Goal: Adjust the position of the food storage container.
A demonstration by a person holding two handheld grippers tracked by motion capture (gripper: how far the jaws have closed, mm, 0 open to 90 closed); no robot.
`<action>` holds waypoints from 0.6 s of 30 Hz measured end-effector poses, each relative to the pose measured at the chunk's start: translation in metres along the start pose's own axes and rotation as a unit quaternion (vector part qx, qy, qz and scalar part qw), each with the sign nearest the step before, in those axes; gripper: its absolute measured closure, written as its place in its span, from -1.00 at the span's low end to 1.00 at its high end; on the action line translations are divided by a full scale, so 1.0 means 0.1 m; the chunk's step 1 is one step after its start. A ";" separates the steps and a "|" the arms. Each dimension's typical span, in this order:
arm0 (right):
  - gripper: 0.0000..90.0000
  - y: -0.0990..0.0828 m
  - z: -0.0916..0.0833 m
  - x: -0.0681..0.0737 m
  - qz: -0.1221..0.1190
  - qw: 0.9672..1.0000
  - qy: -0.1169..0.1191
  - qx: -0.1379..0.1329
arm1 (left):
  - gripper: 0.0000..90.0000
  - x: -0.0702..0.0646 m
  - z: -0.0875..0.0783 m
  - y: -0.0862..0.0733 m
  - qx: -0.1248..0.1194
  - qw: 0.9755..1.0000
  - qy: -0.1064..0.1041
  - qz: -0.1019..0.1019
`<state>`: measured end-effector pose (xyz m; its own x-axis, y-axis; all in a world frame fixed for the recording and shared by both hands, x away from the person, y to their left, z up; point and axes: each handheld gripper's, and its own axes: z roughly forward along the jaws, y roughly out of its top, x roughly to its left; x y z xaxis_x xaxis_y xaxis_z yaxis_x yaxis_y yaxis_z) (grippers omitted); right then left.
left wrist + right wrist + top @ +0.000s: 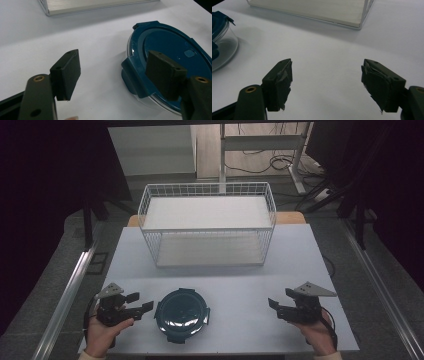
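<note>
One pale rectangular table [300,270] carries everything. At its twelve o'clock edge stands a white wire-mesh rack with two shelves [207,222]. A round clear container with a dark teal clip-on lid [181,314] lies near the six o'clock edge, slightly towards seven. The left gripper [145,303], at nine o'clock of the container, has its jaws wide, one over the lid's rim, nothing clamped. The right gripper [272,305], at three o'clock and well apart, has wide, empty jaws.
</note>
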<state>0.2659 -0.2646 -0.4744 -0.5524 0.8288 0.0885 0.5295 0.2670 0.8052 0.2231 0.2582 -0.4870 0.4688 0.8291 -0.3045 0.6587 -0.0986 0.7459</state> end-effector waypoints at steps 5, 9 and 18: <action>-0.45 -0.01 0.00 0.02 -0.007 1.000 -0.007 0.003 | -0.32 -0.02 -0.06 0.04 -0.011 1.000 -0.008 0.003; -0.44 -0.01 -0.01 0.03 -0.006 1.000 -0.008 0.003 | -0.21 -0.05 -0.10 0.05 -0.004 1.000 0.007 0.014; -0.44 -0.01 0.01 -0.02 0.003 1.000 -0.003 0.010 | 0.26 -0.14 -0.19 0.15 0.024 0.999 -0.004 0.040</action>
<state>0.2669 -0.2657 -0.4762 -0.5452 0.8336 0.0885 0.5454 0.2726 0.7926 0.2152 0.2554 -0.4605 0.5254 0.8136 -0.2490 0.6457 -0.1907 0.7394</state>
